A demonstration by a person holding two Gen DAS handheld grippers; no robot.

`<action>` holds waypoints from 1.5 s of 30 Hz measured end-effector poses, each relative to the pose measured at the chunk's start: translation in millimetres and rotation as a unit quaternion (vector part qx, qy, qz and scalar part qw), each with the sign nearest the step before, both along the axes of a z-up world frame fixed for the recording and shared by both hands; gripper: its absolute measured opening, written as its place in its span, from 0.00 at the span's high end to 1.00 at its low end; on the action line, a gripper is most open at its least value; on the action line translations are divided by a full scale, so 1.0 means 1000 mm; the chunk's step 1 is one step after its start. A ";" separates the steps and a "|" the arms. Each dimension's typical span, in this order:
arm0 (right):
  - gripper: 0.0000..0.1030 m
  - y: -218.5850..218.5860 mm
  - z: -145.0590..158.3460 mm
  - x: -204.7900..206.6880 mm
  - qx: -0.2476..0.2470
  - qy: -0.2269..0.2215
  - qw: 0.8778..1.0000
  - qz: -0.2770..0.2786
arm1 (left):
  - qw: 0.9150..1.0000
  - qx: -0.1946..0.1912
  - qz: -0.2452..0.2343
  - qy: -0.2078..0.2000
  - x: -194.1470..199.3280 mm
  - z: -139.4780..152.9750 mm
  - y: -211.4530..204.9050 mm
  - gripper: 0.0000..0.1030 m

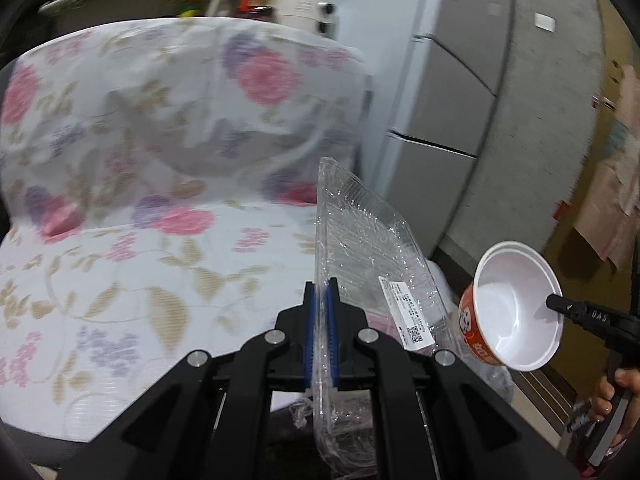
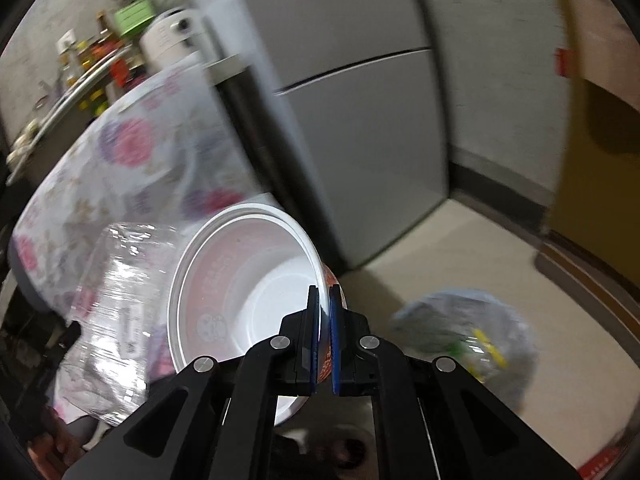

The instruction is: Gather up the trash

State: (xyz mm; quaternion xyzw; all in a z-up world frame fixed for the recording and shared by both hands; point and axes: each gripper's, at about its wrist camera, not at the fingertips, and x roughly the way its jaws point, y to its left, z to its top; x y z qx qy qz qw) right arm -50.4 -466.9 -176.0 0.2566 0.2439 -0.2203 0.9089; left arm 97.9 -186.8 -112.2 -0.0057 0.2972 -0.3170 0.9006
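Note:
My left gripper (image 1: 321,292) is shut on the edge of a clear plastic food tray (image 1: 372,256) with a white label, held upright in front of a flower-patterned chair. My right gripper (image 2: 325,300) is shut on the rim of an empty instant-noodle bowl (image 2: 244,280), white inside and orange outside. In the left wrist view that bowl (image 1: 516,312) hangs at the right, pinched by the right gripper (image 1: 554,303), with a person's hand (image 1: 612,392) on the handle below. The clear tray (image 2: 112,280) shows at the left of the right wrist view.
A chair draped in floral cloth (image 1: 160,180) fills the left. A grey fridge (image 2: 352,120) stands behind. A translucent bag (image 2: 468,340) holding some litter lies on the beige floor at the right. A shelf with bottles and a white cooker (image 1: 304,4) is at the back.

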 end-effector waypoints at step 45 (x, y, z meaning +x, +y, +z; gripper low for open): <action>0.57 -0.064 -0.045 -0.069 -0.026 0.070 0.990 -0.116 | 0.982 0.053 -0.181 0.033 -0.036 -0.047 -0.169 0.30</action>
